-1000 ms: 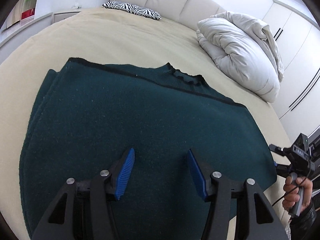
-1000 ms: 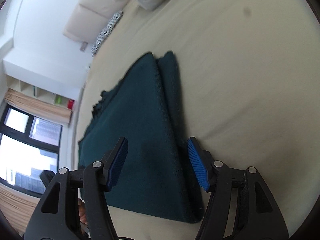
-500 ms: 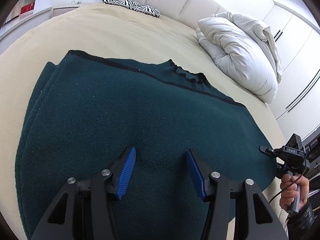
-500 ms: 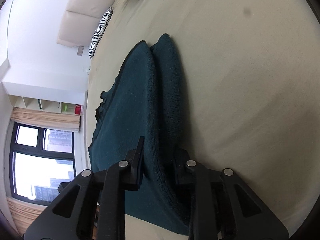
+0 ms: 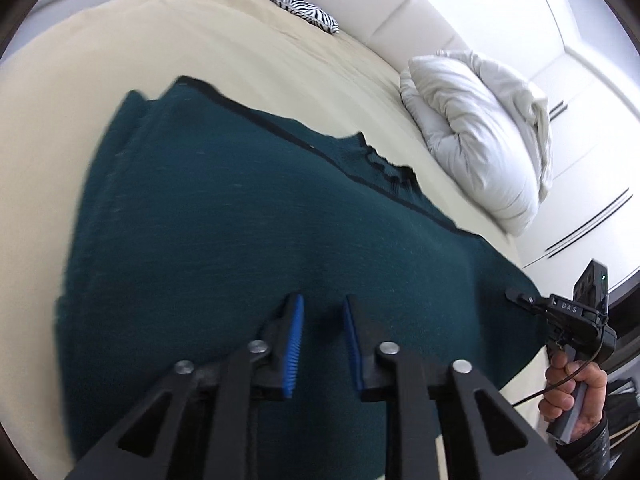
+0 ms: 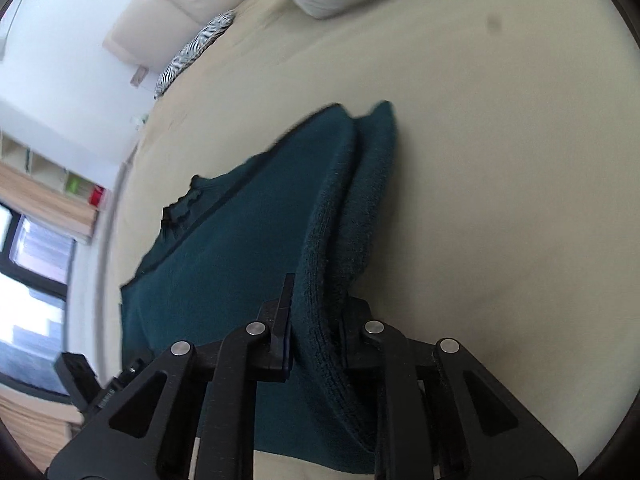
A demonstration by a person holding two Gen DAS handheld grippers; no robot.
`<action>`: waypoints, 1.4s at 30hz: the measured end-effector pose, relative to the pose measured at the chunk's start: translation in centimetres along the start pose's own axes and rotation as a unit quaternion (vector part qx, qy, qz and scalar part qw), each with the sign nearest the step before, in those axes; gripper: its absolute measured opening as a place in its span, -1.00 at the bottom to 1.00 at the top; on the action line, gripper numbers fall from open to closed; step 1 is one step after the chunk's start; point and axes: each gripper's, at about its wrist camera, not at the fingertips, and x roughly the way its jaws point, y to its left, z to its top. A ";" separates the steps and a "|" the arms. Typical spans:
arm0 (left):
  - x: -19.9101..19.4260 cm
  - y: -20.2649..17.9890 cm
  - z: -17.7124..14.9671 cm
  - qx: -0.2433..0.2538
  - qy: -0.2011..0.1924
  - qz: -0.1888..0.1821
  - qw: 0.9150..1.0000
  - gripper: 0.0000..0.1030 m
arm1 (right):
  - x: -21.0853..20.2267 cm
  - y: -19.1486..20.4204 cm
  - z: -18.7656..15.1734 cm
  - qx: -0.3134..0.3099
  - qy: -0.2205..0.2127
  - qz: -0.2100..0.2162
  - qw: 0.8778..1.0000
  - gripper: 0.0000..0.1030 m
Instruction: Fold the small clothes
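Left tool [image 5: 322,314] narrowly parted; right tool [image 6: 320,312] clamped, hand-held.

A beige bed [image 5: 248,52] meets a cream padded headboard [image 5: 384,12]; white duvet [image 5: 480,128], zebra pillow [image 5: 288,0], daylit window [image 6: 24,264].

My bed and what lies on it

The bed [image 5: 248,52], under a beige cover, carries my dark green sweater [image 5: 224,216] spread across its middle, a crumpled white duvet [image 5: 480,128] well apart near the padded headboard [image 5: 384,4], and a zebra-striped pillow [image 5: 288,0] at the headboard's foot.
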 end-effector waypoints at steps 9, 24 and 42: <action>-7.4 6.3 0.1 -0.103 -0.090 -0.058 0.989 -0.10 | 3.2 25.9 -9.3 -0.374 -0.019 -0.065 0.925 -0.73; -0.5 2.4 6.4 -0.085 0.012 -0.091 0.992 0.27 | 7.8 27.2 -15.2 -0.440 -0.006 -0.060 0.896 -0.69; 3.9 0.4 7.4 -0.068 0.079 -0.079 0.991 -0.75 | -4.3 13.8 -16.3 -0.304 -0.031 0.096 0.947 0.20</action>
